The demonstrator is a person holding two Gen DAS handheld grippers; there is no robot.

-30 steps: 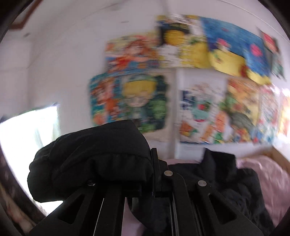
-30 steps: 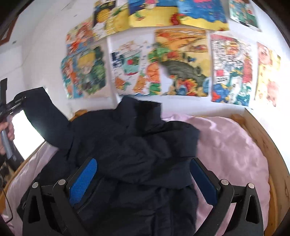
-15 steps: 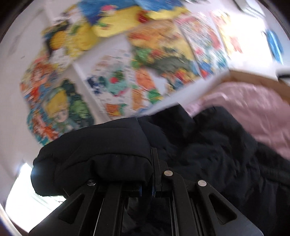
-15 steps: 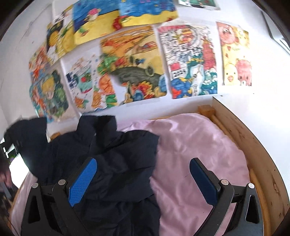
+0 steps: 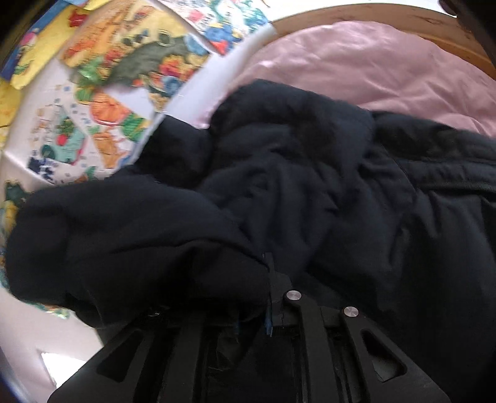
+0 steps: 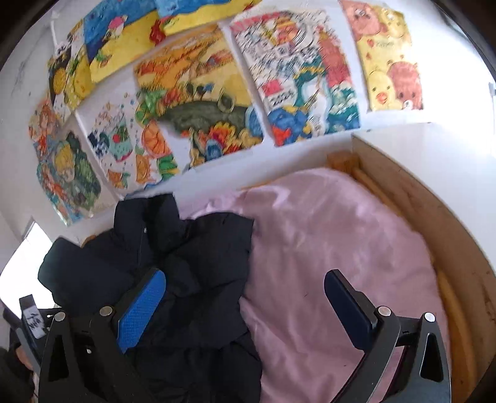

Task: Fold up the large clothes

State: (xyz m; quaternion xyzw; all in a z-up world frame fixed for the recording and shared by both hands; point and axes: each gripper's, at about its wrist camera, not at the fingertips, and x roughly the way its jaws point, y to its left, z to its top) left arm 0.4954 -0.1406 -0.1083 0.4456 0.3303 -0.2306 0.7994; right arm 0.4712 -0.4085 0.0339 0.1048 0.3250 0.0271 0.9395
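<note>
Left wrist view: your left gripper (image 5: pixel 268 297) pointed down over the dark jacket (image 5: pixel 310 192), which lay bunched on the pink bedcover (image 5: pixel 387 68). A padded sleeve (image 5: pixel 124 235) of that jacket draped over the gripper's left finger and hid it. The jaws were opening, only a narrow gap between them, with a fold of the sleeve's dark cloth between them; whether the pads pressed on it could not be made out under the cloth and the blur. The wooden bed frame (image 5: pixel 365 15) curved along the far edge of the bed, and colourful drawings (image 5: pixel 124 62) covered the white wall beside it.

Right wrist view: your right gripper (image 6: pixel 245 297) had its 2 fingers spread wide, nothing between them. The left finger, with a blue pad (image 6: pixel 141 313), hung in front of the jacket (image 6: pixel 192 266); the right finger was over bare bedcover (image 6: pixel 325 235). The jacket sat heaped toward the left edge of the bed, its collar raised toward the wall. The wooden frame (image 6: pixel 434 223) ran along the right edge, and drawings (image 6: pixel 198 102) lined the wall.
</note>
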